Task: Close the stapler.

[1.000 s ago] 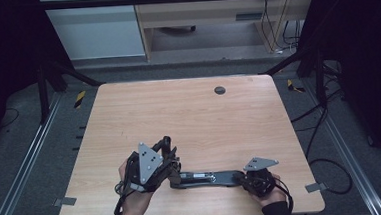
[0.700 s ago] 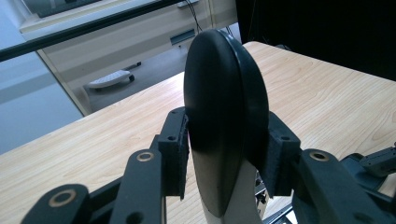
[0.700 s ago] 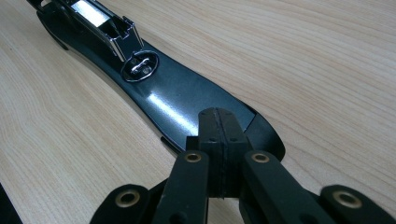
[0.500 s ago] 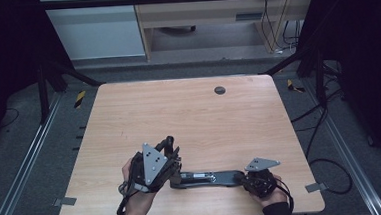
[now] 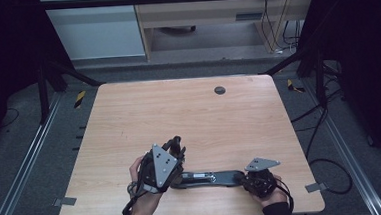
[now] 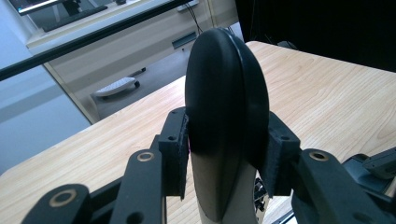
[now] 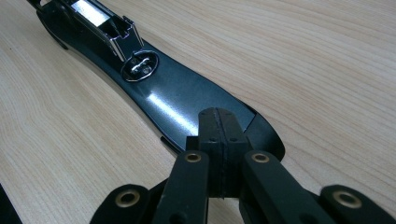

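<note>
Left gripper (image 6: 224, 158) clamps black oval cover (image 6: 226, 93); right gripper (image 7: 219, 140) clenched, pressing long black device (image 7: 154, 88), open compartment visible

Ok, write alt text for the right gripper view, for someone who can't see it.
The right gripper, fingers closed together, presses down on the near end of a long, glossy black device lying flat on a light wooden table. Farther along the device, an open compartment exposes metal parts and a small oval metal fitting.

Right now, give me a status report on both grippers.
Left gripper clamped on black curved cover. Right gripper shut, tips pressing the long dark body. Nothing in the way.
</note>
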`<state>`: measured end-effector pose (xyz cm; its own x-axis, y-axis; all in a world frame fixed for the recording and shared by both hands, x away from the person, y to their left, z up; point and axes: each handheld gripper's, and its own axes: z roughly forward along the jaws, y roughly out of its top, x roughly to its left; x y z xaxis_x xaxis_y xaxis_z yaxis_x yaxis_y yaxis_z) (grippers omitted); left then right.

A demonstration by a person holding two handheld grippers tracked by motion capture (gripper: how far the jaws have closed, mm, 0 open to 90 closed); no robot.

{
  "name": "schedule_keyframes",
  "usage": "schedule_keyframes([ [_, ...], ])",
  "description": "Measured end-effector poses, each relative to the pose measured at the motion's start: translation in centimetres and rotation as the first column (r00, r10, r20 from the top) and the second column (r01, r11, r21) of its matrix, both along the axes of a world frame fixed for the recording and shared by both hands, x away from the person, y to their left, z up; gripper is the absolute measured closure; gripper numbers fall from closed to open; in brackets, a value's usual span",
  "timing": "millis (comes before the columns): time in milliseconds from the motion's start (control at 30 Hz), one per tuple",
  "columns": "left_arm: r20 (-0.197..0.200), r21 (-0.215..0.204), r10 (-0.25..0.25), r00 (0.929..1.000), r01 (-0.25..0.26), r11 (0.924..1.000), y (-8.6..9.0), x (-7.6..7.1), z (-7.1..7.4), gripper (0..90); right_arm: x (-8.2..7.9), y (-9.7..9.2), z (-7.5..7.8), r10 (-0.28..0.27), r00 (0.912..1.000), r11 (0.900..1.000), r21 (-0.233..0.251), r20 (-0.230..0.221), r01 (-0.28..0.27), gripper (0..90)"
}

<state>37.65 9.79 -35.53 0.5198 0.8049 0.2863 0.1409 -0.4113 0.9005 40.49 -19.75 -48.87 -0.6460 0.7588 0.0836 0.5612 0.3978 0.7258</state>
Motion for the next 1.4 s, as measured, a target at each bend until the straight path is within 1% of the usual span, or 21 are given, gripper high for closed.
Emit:
schedule_keyframes([
  [133,0.015,0.020,-0.004,0.9999,0.004,0.9998,-1.0,-0.1,-0.2,58.3,0.0,0.0,0.0,0.000,1.0000,1.0000,0.001,0.000,0.000,90.0],
  [200,0.021,0.037,-0.007,0.9998,0.007,0.9993,-1.4,-0.1,-0.2,58.3,0.0,0.0,0.0,0.000,1.0000,1.0000,0.001,0.000,0.000,90.0],
  [433,0.031,0.062,-0.011,0.9994,0.009,0.9981,-2.3,-0.1,-0.4,58.3,0.0,0.0,0.0,0.002,1.0000,1.0000,0.001,0.001,-0.002,90.0],
  [1067,0.061,0.095,-0.012,0.9981,0.006,0.9955,-3.4,-0.3,-0.8,58.4,0.0,-0.1,0.0,0.005,1.0000,1.0000,-0.002,0.004,-0.005,90.0],
  [1400,0.087,0.126,-0.014,0.9961,0.003,0.9920,-4.5,-0.4,-1.2,58.4,0.0,-0.1,0.0,0.004,1.0000,1.0000,-0.004,0.004,-0.004,90.0],
])
